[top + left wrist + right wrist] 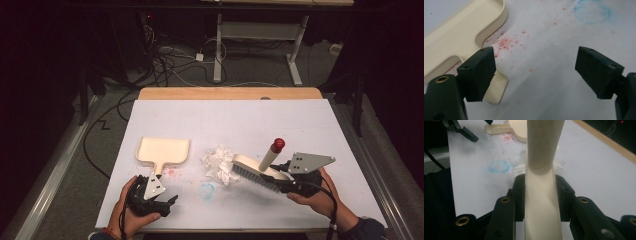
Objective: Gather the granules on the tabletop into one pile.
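Left gripper view has my left gripper (536, 72) spread wide, one jaw over the handle of the cream dustpan (459, 37), with red crumbs (505, 43) and a blue ring stain (591, 11) on the white table (554, 82). High view alone shows my right gripper (287, 180) clenched on the brush (257, 170), bristles against crumpled paper (219, 162).
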Tool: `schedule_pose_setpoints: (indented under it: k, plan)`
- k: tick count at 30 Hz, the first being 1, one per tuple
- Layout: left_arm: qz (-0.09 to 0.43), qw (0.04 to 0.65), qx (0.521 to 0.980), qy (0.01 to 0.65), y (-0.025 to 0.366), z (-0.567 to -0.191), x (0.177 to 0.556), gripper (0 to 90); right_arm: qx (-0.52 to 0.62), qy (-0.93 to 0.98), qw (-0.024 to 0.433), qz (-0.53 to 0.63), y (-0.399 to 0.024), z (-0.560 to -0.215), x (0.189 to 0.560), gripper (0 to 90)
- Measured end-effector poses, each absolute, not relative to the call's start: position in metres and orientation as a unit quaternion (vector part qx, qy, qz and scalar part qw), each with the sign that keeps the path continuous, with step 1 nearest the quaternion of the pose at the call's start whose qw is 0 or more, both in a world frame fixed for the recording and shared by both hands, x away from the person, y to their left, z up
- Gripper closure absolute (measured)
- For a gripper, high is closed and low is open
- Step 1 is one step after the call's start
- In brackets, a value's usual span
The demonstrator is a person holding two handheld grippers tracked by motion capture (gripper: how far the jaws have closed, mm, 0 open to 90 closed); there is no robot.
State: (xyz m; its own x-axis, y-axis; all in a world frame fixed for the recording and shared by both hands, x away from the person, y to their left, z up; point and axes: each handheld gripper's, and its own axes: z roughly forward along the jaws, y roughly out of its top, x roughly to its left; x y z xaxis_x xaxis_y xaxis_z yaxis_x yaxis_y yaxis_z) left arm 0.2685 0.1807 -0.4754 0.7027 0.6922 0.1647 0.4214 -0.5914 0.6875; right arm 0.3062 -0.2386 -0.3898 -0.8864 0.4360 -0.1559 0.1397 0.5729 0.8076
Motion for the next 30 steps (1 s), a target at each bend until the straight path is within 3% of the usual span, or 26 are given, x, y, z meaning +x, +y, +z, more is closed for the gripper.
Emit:
schedule_pose_setpoints:
  k: [8,16,23,30]
  plan:
    - [0.213,0.318,0.866,0.323,0.181,-0.475,0.269,16.3,0.184,0.848,0.22,0.446,-0.245,-0.375,0.314,68.0]
    - [0.213,0.319,0.864,0.325,0.182,-0.476,0.27,16.3,0.205,0.846,0.267,0.413,-0.227,-0.39,0.356,68.0]
    - [0.21,0.317,0.865,0.327,0.183,-0.477,0.27,16.3,0.213,0.856,0.284,0.375,-0.197,-0.412,0.399,68.1]
    - [0.208,0.318,0.864,0.33,0.185,-0.478,0.27,16.3,0.194,0.872,0.244,0.378,-0.175,-0.429,0.41,67.9]
